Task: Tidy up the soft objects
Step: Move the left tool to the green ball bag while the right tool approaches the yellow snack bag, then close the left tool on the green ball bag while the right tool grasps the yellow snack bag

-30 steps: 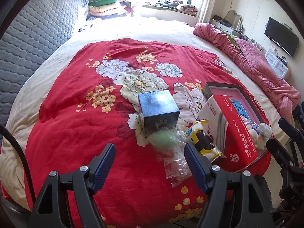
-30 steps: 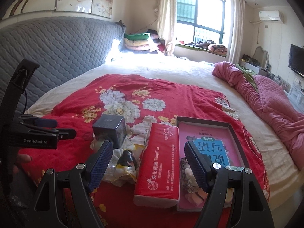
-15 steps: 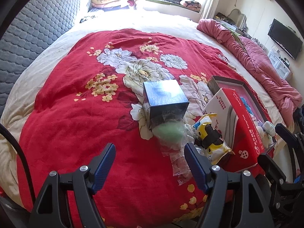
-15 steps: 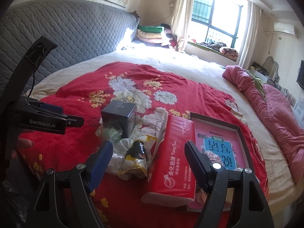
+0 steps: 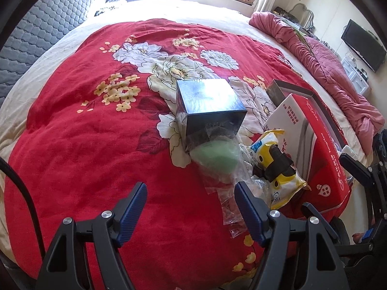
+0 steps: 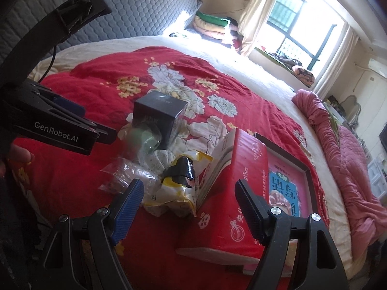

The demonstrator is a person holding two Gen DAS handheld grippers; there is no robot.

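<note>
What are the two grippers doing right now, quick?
Left gripper: open, holding nothing.
Right gripper: open, holding nothing.

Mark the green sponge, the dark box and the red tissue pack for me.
green sponge (image 5: 214, 155), left wrist view, its domed top.
dark box (image 5: 208, 96), left wrist view, top face.
red tissue pack (image 6: 241, 181), right wrist view, top face.

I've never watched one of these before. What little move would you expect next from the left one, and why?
Probably a short push forward and slightly right, so the open left hand-held gripper brackets the green soft object in its clear bag. Its jaws hold nothing, and that bag lies just ahead on the red quilt, against the dark box.
</note>
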